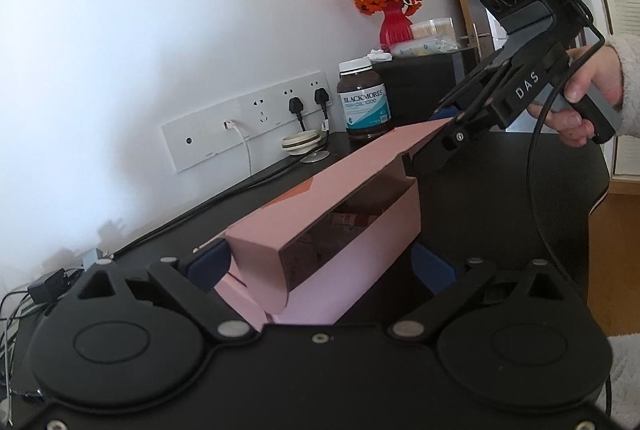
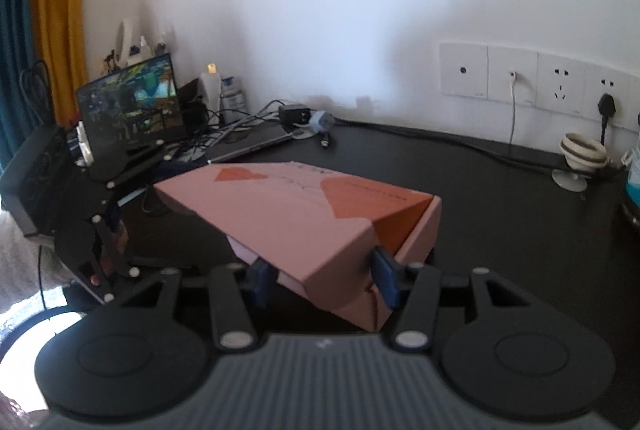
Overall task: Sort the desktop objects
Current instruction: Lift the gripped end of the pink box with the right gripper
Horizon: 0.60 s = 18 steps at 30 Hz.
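The left tongs (image 1: 320, 262) are clamped on the near end of a pink box (image 1: 332, 230), one blue pad (image 1: 208, 264) against each side, so the box lies straight ahead of them above the dark table (image 1: 500, 190). Its lid (image 1: 360, 158) is tipped up and away from the body, and some packaged contents show dimly inside, too dark to make out. At the far end of the box, the right tongs (image 1: 444, 126) grasp the free edge of that lid; a hand (image 1: 580, 98) in a pale fuzzy sleeve holds their grip. Seen from the right tongs (image 2: 326, 280), the lid with its orange triangles fills the space between the blue pads (image 2: 386, 278), both of which press against it. Beyond the left tongs, near the wall, stand a brown supplement bottle (image 1: 364, 98), a small round white holder (image 1: 301, 142) and a row of wall sockets (image 1: 248, 122). Further back is a red vase of orange flowers (image 1: 390, 2).
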Tool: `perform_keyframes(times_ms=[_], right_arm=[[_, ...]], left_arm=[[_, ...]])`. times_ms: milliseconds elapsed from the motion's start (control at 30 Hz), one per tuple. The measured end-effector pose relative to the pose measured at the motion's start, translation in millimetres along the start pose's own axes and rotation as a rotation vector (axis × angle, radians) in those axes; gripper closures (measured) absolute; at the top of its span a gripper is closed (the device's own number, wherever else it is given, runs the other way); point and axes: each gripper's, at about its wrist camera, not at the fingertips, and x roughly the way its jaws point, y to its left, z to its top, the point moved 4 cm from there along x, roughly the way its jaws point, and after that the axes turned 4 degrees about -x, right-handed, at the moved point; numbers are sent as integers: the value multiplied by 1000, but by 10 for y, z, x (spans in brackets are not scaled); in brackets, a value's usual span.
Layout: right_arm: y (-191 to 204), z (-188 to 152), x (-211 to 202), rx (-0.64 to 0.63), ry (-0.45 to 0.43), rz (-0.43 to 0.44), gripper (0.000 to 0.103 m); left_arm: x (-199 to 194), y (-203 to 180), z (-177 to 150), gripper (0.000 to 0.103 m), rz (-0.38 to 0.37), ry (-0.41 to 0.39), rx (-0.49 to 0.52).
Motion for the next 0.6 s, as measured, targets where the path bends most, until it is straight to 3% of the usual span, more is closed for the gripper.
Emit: perform_keyframes(times_ms=[233, 600], right_arm=[[41, -45, 100, 18, 56, -27, 53], [71, -68, 127, 12, 53, -55, 53]], left_arm=[[12, -38, -67, 7, 12, 8, -26], [88, -36, -96, 6, 10, 3, -116]])
